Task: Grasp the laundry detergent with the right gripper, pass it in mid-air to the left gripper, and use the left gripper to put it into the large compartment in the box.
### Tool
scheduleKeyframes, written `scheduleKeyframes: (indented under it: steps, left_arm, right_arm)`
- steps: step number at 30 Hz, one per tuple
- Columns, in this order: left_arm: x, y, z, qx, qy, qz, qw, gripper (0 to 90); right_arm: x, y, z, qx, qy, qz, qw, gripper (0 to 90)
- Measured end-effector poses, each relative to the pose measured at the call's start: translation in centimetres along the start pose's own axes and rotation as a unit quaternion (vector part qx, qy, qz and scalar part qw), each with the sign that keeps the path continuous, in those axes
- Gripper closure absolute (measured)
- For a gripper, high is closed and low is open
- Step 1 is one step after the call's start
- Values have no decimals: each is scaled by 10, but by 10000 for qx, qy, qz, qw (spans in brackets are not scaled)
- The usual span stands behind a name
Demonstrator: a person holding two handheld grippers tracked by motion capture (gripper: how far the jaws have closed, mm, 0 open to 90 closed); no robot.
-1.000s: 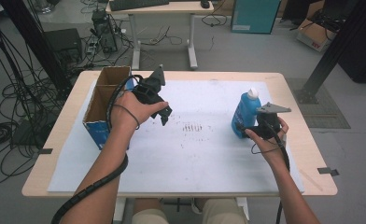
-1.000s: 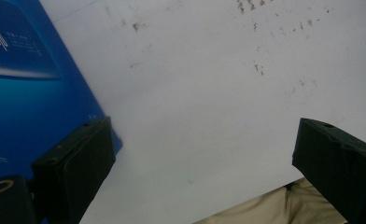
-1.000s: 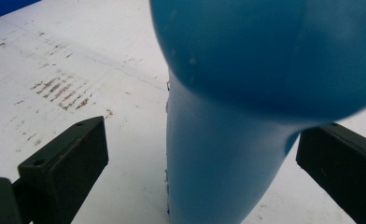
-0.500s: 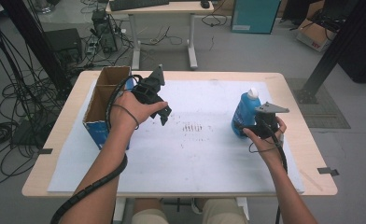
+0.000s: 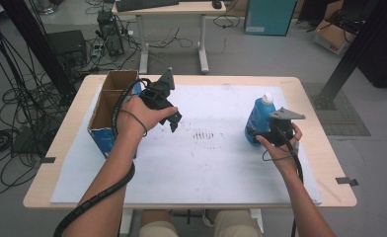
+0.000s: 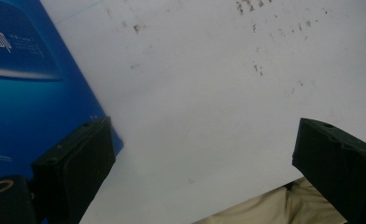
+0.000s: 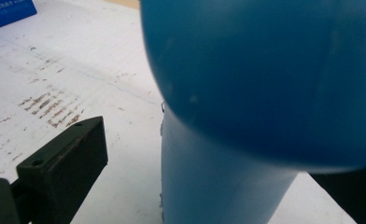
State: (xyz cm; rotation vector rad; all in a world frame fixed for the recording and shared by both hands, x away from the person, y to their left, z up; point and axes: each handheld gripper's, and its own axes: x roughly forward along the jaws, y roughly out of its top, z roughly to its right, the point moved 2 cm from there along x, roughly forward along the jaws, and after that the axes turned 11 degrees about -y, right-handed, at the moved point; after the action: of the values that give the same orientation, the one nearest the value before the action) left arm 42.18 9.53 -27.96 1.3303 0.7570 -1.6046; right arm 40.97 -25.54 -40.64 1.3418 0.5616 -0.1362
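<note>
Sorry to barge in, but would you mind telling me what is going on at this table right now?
A person at the table works a hand-held gripper in each hand. The right hand-held gripper is at the blue bottle, which stands upright on the white sheet; its jaws sit either side of the bottle, with a gap showing at one jaw, so no grip yet. The left hand-held gripper is held open above the sheet beside the open cardboard box, holding nothing.

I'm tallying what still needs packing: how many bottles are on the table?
1: a blue bottle with a white cap stands upright at the table's right side, between the jaws of the right claw. The cardboard box at the left may hide more inside.
</note>
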Motion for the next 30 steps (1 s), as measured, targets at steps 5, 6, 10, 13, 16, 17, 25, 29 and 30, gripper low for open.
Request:
scheduleKeyframes:
  steps: [5,6,10,13,16,17,25,29,30]
  left_arm:
    - [-1,1,0,6,6,10,10000,63]
    - [-1,1,0,6,6,10,10000,63]
    - [-1,1,1,3,-14,6,10000,63]
    - [-1,1,1,7,-14,8,10000,63]
    - [-2,1,1,14,-3,14,10000,63]
    - [-2,1,1,14,-3,14,10000,63]
    - [-2,2,1,30,2,22,10000,63]
    - [-3,2,2,33,5,29,10000,63]
    - [-3,1,2,25,-7,29,10000,63]
  right_arm:
    - [1,1,0,6,-22,57,10000,15]
    - [1,1,0,6,-22,57,10000,15]
    - [1,1,0,15,-27,75,10000,14]
    - [1,2,0,2,-19,113,9999,14]
    - [1,3,-1,-30,-32,128,9999,14]
    - [1,4,-1,-39,-36,139,9999,14]
    - [2,3,-1,4,-98,129,9999,14]
    - [2,3,0,-7,-110,154,9998,14]
    - [2,3,0,-18,-120,151,9998,13]
